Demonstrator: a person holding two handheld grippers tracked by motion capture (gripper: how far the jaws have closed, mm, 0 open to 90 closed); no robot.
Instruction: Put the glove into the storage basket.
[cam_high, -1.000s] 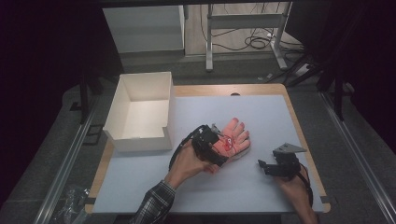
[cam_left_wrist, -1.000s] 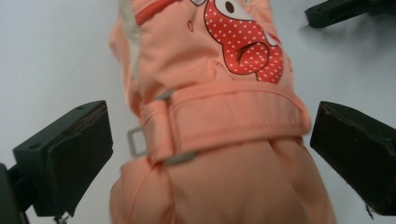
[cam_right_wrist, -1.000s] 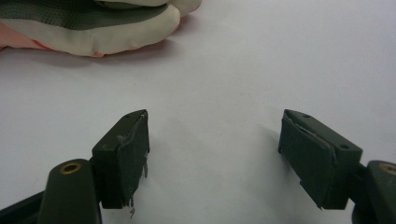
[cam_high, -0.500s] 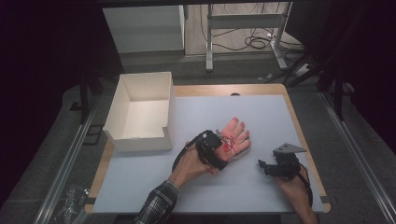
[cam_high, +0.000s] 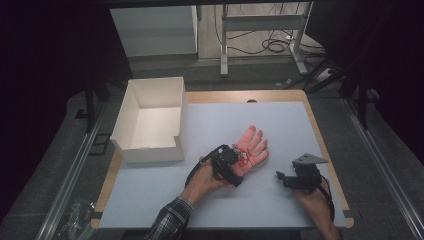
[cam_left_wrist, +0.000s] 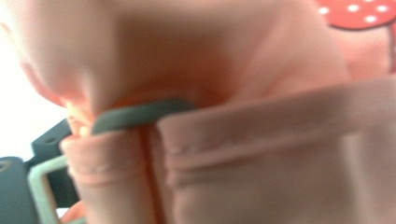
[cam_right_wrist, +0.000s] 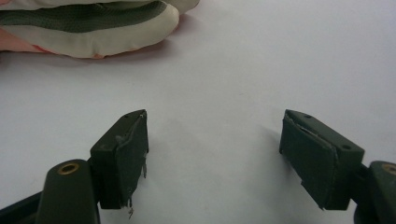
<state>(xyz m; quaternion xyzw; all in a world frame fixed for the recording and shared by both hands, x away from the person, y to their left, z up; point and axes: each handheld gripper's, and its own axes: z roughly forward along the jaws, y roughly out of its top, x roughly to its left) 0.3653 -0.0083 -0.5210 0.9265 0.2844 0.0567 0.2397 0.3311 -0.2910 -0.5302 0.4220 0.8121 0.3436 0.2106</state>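
The right gripper (cam_high: 281, 177) rests low on the pale grey tabletop (cam_high: 280, 125) at the near right, its jaws spread wide with nothing between them, just as it lay a second ago. Beside it to the left, the left gripper (cam_high: 239, 170) has come down onto the wrist end of the pink fabric glove with red dotted patches (cam_high: 251, 149), and its jaws have just been closing; its own view shows the folded pink cuff (cam_left_wrist: 261, 163) pushed up between them, though whether the pads already pinch it I cannot tell. That suggests the pick-up has begun, not finished. The glove lies flat mid-tabletop, fingers pointing away. Farther left stands the open white cardboard box (cam_high: 150, 120), empty, a likely destination.
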